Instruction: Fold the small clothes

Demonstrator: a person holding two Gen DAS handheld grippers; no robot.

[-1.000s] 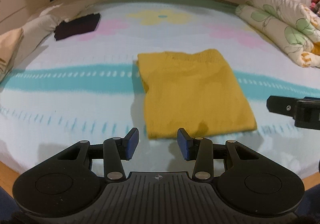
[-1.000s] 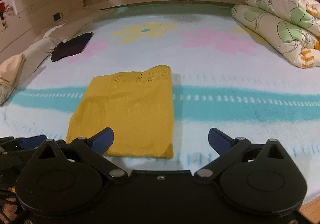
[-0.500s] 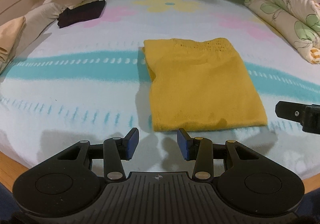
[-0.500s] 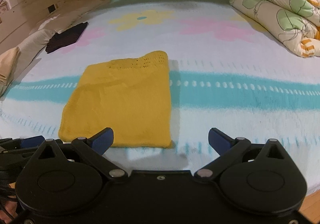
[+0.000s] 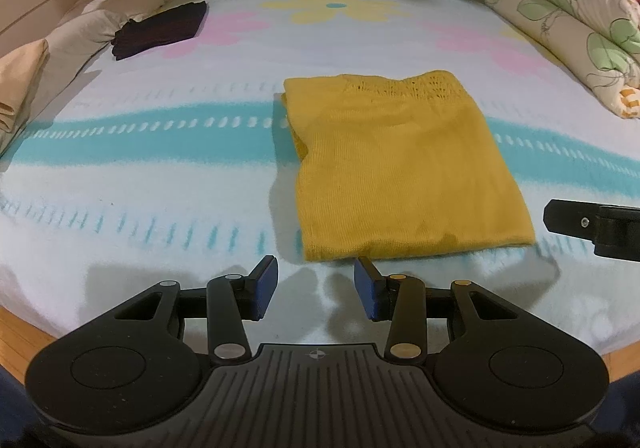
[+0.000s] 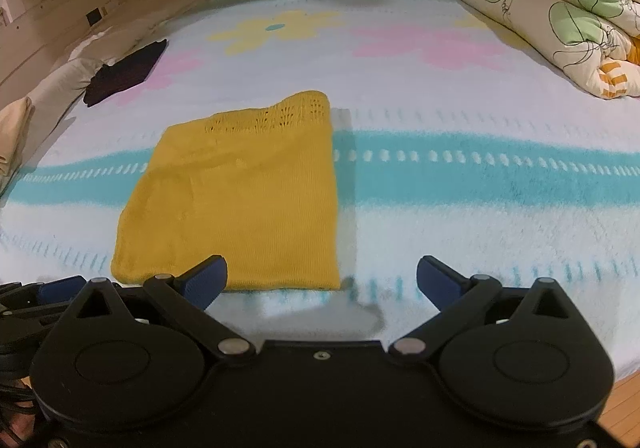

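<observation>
- Fleece-like bed cover point(image 5: 160, 184), pale with a teal band and flower prints, one in count, bears everything. Risk: the pile is soft and could snag a fingertip that dives too low, so cover comes up with garment.
- Rolled floral quilt point(image 6: 560, 8), one, lies at the far right edge, well apart from the work. No hazard judged.
- Pillows or folded bedding point(image 5: 60, 44) at the far left: count uncertain, at least two pieces show.
- Yellow knit garment point(image 5: 400, 168), one, lies flat mid-bed as a neat rectangle, openwork band at the far end, near hem just ahead of both grippers. It appears already folded at least once. Risk: the knit is loose and layered; a pinch taking only the top layer would peel the stack apart, and a slanted lift would skew the edges.
- Dark folded cloth point(image 5: 160, 28), one, rests far left beside the pillows, apart from the yellow piece.
- Right gripper point(image 6: 322, 282), one: jaws spread wide, nothing between them, hovering at the garment's near right corner. Its left finger overlaps the hem in its own view; contact cannot be confirmed.
- Left gripper point(image 5: 316, 288), one: jaws parted to a moderate gap, holding nothing, just short of the near left corner. Risk: uneven grabs by the two grippers would crease the next fold.
</observation>
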